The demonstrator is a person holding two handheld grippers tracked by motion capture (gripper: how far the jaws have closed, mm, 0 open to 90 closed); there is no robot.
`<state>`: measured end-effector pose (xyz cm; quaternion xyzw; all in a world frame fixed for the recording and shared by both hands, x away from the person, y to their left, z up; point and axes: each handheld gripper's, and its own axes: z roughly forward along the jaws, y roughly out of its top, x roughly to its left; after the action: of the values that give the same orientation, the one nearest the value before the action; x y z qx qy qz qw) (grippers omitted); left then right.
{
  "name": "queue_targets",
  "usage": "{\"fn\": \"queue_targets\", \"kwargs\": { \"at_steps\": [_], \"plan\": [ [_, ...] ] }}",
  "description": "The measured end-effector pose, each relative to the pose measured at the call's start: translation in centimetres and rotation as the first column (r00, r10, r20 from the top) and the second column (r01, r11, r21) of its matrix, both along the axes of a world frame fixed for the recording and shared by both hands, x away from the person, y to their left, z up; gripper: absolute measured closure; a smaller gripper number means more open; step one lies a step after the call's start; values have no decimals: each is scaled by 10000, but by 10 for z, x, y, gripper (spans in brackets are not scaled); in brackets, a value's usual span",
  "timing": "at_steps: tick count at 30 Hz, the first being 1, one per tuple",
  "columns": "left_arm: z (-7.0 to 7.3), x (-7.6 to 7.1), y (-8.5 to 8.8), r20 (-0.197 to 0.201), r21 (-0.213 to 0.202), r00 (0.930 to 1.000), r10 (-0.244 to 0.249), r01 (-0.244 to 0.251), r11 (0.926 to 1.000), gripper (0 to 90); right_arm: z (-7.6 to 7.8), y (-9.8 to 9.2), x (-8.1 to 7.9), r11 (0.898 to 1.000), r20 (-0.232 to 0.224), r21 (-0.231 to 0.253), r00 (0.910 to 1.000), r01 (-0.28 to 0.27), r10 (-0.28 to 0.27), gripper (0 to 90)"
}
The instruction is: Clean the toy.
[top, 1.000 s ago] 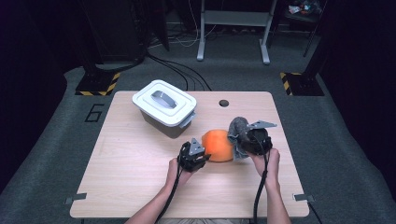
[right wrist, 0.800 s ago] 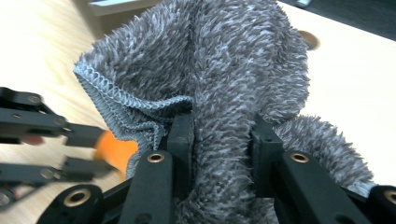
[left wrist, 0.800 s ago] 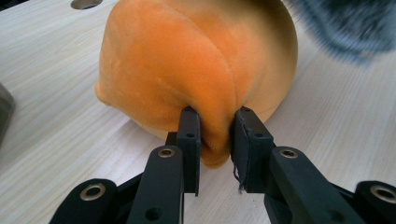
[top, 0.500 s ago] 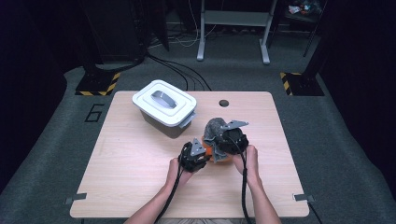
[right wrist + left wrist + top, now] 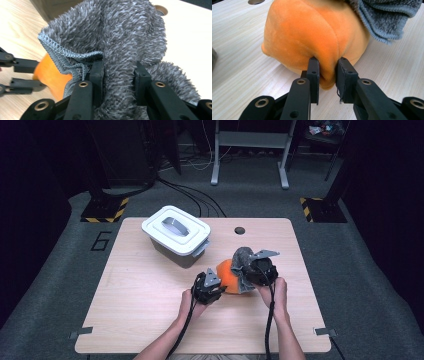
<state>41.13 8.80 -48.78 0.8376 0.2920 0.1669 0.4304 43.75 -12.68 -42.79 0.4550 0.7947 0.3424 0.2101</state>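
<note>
Two grips are set now. My left gripper has its fingers clenched on a fold of the orange plush, which sits on the surface at about four o'clock from the white lidded box. My right gripper, fingers pinching the grey cloth, has carried it in from the plush's three o'clock side over the last second, and the cloth now drapes on the plush's top. I judge the wiping can start, with the left holding the toy steady.
</note>
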Motion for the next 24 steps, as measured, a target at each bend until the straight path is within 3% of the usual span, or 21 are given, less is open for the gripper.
{"fn": "queue_targets", "kwargs": {
  "at_steps": [11,24],
  "plan": [
    [-1,1,2,-79,-79,10000,1,-2,10000,741,-13,-29,3,9959,-469,216,9951,881,-870,669],
    [-3,1,4,-170,-81,9999,-25,24,10000,732,-48,-49,17,9849,-1498,-33,9737,1730,-1716,669]
  ]
}}
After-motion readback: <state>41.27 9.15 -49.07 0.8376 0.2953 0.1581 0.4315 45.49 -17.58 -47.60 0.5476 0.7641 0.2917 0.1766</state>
